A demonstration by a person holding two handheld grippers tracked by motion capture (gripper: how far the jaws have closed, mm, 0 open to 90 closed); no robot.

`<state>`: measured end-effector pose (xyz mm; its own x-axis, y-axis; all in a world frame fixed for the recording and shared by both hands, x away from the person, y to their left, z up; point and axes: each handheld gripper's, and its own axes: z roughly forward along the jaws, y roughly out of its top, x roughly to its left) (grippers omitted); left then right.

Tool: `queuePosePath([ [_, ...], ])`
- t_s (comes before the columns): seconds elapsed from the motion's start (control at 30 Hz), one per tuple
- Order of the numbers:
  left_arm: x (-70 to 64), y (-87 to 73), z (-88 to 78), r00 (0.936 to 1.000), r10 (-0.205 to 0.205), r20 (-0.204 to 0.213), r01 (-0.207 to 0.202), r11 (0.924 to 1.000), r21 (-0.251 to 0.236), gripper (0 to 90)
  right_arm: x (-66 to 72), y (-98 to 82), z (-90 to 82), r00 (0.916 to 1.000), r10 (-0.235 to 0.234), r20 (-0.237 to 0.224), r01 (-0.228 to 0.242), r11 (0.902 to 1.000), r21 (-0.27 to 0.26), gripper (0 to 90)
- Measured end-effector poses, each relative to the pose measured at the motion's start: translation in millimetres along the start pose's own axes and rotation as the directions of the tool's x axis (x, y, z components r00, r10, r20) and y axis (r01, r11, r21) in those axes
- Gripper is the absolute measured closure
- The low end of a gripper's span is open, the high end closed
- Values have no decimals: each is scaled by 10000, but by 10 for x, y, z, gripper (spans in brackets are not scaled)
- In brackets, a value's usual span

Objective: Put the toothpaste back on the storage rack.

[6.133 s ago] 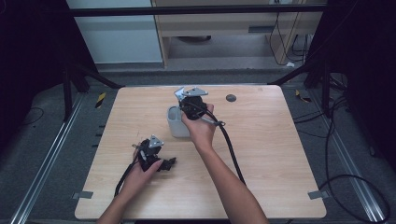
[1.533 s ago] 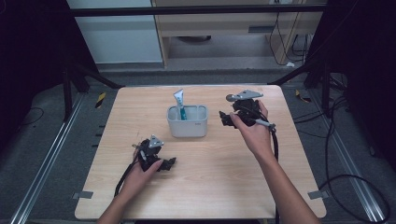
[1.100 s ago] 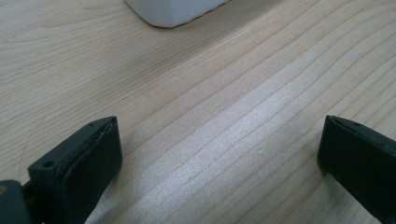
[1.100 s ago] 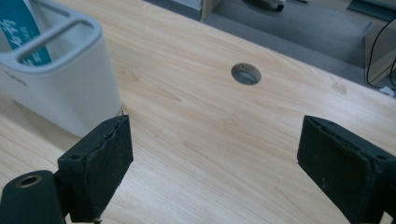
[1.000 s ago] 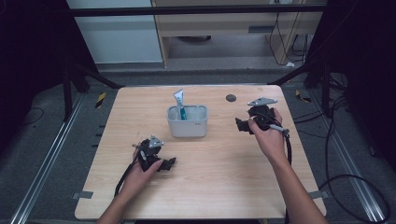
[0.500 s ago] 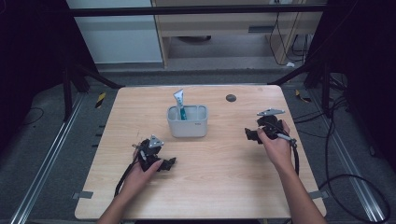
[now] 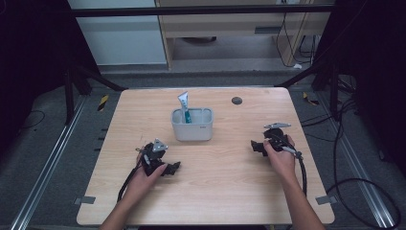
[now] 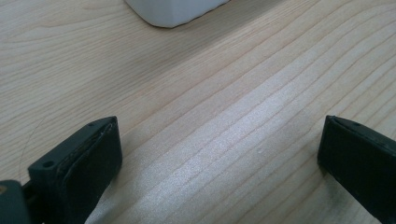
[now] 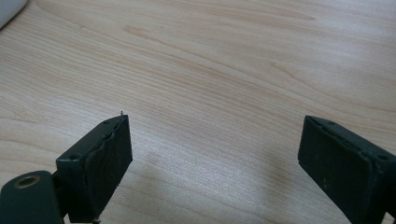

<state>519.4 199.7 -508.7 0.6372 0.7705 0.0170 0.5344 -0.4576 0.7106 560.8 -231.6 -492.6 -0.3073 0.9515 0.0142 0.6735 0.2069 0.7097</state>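
While both hands rest low on the wooden table point(image 7: 225, 191), the work looks to me close to done: a toothpaste tube point(image 7: 184, 106) stands tilted in the left compartment of the white holder point(image 7: 193, 128), which sits near the table's middle, toward twelve o'clock from the person. The right gripper point(image 7: 257, 145) lies at about three o'clock from the holder, well apart from it, its jaws spread wide over bare wood with nothing between them. The left gripper point(image 7: 172, 168) sits at about seven o'clock from the holder, likewise released and empty. A small dark disc point(image 7: 236, 100) lies at the holder's one o'clock. I judge this a resting step; any next move calls for a fresh reach, perhaps toward that disc.
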Motion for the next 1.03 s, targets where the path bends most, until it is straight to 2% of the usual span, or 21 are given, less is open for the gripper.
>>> queuePosePath([
  [0.07,0,0,0,10000,2,-1,-2,10000,-1,0,-11,-12,32,10000,-18,28,19,10000,-52,102],
  [0.33,0,0,0,10000,-1,-1,1,10000,-3,0,-1,-47,110,9992,389,-42,-389,9992,-133,99],
  [0.63,0,0,0,10000,-1,-1,1,10000,-5,0,29,-85,163,9984,555,101,-549,9971,-522,64],
  [0.8,-2,-1,2,10000,-26,0,26,10000,-26,0,99,-76,187,9998,-108,188,114,9994,-313,44],
  [1.03,0,-1,-1,10000,11,-2,-11,10000,3,0,142,-82,186,9973,413,614,-401,9990,-192,2],
])
